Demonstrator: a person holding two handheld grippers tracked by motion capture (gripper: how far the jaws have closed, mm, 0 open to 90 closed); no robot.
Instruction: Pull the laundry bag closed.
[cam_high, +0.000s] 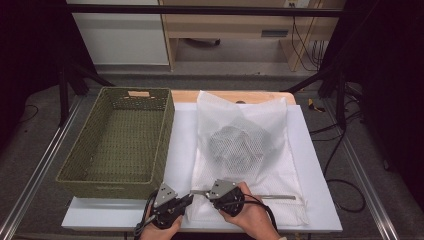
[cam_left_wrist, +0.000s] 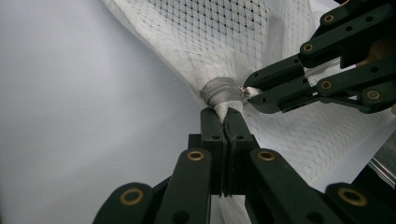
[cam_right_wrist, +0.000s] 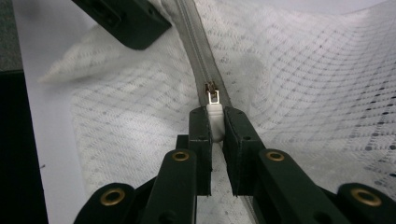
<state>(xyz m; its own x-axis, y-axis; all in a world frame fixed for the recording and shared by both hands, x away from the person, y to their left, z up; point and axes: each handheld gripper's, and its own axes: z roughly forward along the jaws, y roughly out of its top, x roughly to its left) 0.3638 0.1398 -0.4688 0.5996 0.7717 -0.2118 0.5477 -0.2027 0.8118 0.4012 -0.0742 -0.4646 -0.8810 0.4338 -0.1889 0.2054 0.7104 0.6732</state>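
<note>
The step in hand looks like working the zip of the white mesh zippered laundry bag (cam_high: 250, 145), which lies flat on the white table top (cam_high: 320, 200) just right of the green woven rectangular basket (cam_high: 120, 140), a grey bundled item (cam_high: 235, 145) showing through its netting. To do it well, the bag's end should be held taut and steady while the slider is drawn straight along the grey zip track (cam_right_wrist: 198, 51), low and level, so the mesh does not bunch or snag.

The left gripper (cam_left_wrist: 225, 119) is clamped tight on the bag's gathered grey corner (cam_left_wrist: 219, 93). The right gripper (cam_right_wrist: 214, 123) is pinched narrow on the small white plastic zip pull tab (cam_right_wrist: 214, 119).

Counted: one table, one basket, one bag, one bundle inside, two grippers, one pull tab.
</note>
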